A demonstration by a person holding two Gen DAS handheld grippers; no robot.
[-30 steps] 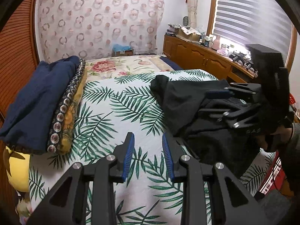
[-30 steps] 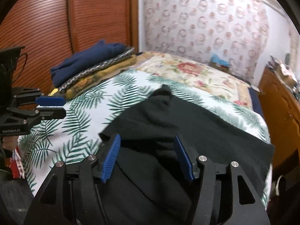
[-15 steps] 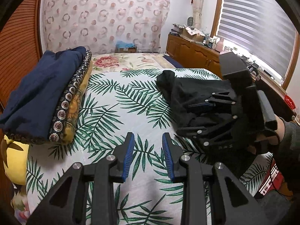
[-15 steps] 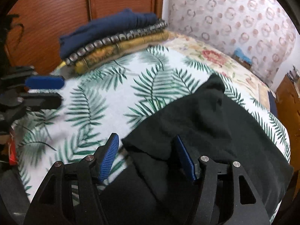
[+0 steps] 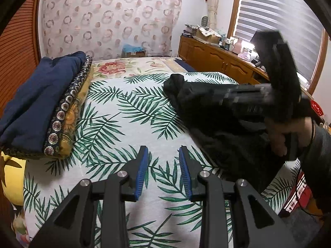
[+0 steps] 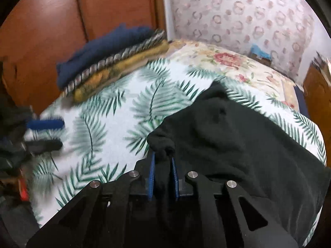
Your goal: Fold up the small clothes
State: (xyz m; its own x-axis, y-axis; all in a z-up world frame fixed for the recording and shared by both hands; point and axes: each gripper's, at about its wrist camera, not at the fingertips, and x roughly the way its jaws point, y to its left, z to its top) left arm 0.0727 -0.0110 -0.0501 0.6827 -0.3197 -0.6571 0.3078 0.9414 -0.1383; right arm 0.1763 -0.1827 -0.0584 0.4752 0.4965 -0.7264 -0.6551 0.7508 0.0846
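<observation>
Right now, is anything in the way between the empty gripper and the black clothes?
Nothing visible. The left gripper is open over bare leaf-print bedspread, and the black garment lies just to its right.

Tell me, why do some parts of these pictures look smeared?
Left wrist view: the right gripper is motion-blurred, the bed sharp, the window glaring. Right wrist view: the stack and left gripper smear; the black garment stays clearer.
</observation>
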